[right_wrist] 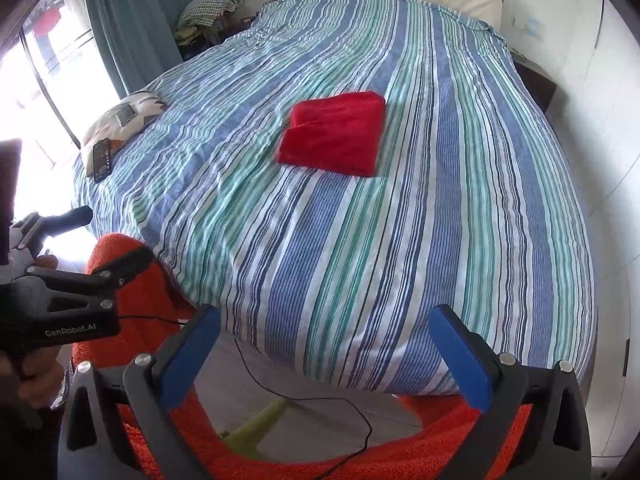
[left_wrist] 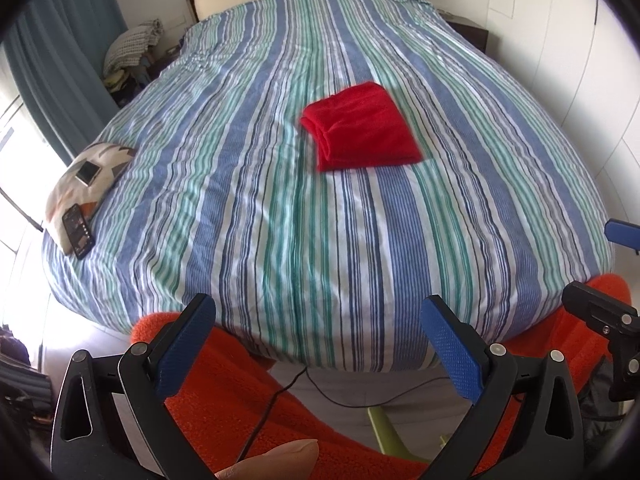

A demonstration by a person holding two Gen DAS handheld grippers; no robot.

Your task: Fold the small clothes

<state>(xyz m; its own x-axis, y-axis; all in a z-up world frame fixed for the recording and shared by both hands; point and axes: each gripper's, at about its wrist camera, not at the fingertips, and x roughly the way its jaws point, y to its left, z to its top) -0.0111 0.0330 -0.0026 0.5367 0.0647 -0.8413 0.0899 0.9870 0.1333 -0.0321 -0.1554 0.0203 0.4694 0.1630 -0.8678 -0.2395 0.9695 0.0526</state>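
Note:
A red garment, folded into a small square, lies on the striped bed cover right of the middle; it also shows in the right wrist view. My left gripper is open and empty, held off the foot of the bed, far from the garment. My right gripper is open and empty too, also beyond the foot of the bed. The left gripper's body shows at the left of the right wrist view.
A patterned cushion with a phone and a small device lies at the bed's left edge. An orange fluffy chair and a black cable are below the grippers. Curtain left, white wardrobe right.

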